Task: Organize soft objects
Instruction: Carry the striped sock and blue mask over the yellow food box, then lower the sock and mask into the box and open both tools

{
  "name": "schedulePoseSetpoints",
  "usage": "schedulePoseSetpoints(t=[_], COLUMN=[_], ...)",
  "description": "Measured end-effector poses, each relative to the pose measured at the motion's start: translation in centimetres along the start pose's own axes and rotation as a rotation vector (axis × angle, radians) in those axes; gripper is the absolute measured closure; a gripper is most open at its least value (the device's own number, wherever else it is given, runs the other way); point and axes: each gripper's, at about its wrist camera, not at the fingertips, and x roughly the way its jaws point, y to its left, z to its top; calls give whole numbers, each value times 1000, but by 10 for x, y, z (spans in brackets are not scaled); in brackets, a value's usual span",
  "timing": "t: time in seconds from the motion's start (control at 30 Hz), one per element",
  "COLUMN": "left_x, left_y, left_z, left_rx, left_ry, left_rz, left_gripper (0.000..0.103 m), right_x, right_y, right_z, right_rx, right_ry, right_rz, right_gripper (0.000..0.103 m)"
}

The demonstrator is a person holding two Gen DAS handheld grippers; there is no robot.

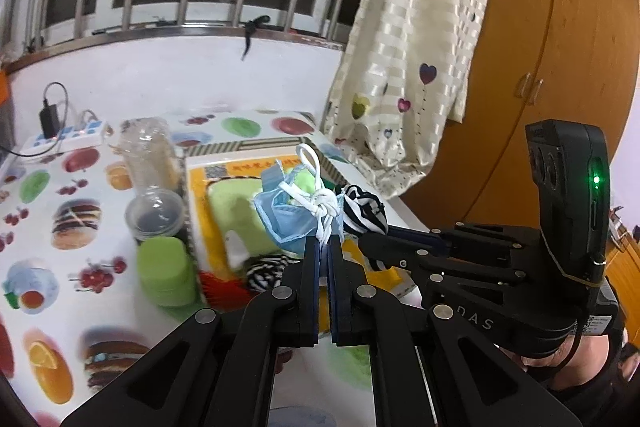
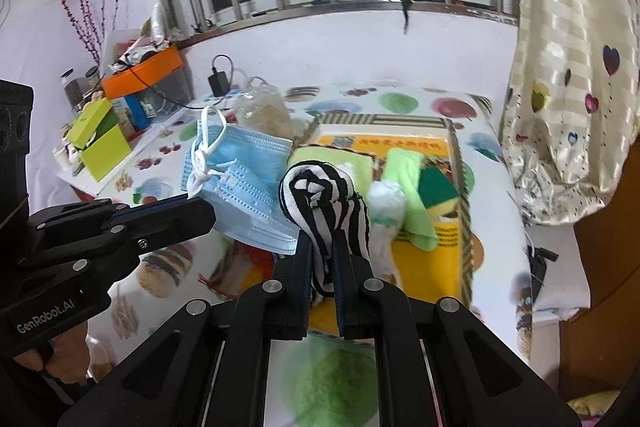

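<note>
My left gripper (image 1: 324, 241) is shut on a blue face mask (image 1: 284, 217) by its knotted white ear loops, holding it above the tray (image 1: 248, 147). The same mask (image 2: 244, 187) shows in the right wrist view, hanging from the left gripper (image 2: 200, 203). My right gripper (image 2: 323, 247) is shut on a rolled black-and-white striped sock (image 2: 320, 195), also seen at the tip of the right gripper (image 1: 366, 241) in the left wrist view as a striped sock (image 1: 364, 207). On the tray lie a green cloth (image 2: 412, 183), a white wad (image 2: 386, 203) and a green-yellow sponge (image 2: 438, 193).
A fruit-print tablecloth (image 1: 80, 219) covers the table. A clear plastic cup (image 1: 154, 213), a green lid stack (image 1: 166, 275) and a crumpled plastic bag (image 1: 150, 151) stand left of the tray. A power strip (image 1: 64, 137), orange bin (image 2: 144, 71), heart-print curtain (image 1: 408, 67) and wooden wardrobe (image 1: 532, 47) surround it.
</note>
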Motion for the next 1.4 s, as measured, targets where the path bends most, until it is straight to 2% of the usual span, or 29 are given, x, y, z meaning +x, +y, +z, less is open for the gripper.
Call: schedulePoseSetpoints(t=[0.27, 0.57, 0.77, 1.17, 1.3, 1.4], left_x=[32, 71, 89, 115, 111, 106], left_y=[-2, 12, 22, 33, 35, 32], left_z=[-6, -21, -22, -10, -12, -15], left_rx=[-2, -34, -50, -65, -64, -44], left_ry=[55, 151, 174, 175, 180, 182], left_rz=[-53, -53, -41, -14, 2, 15], left_gripper=[99, 99, 99, 99, 94, 88], right_x=[12, 44, 61, 77, 75, 70], right_y=[-17, -28, -32, -43, -39, -34], right_z=[-9, -23, -25, -10, -12, -14], right_rx=[32, 43, 51, 68, 55, 43], right_ry=[43, 146, 181, 190, 197, 186], right_rz=[-32, -57, -59, -68, -71, -73], right_gripper=[93, 93, 93, 92, 86, 72])
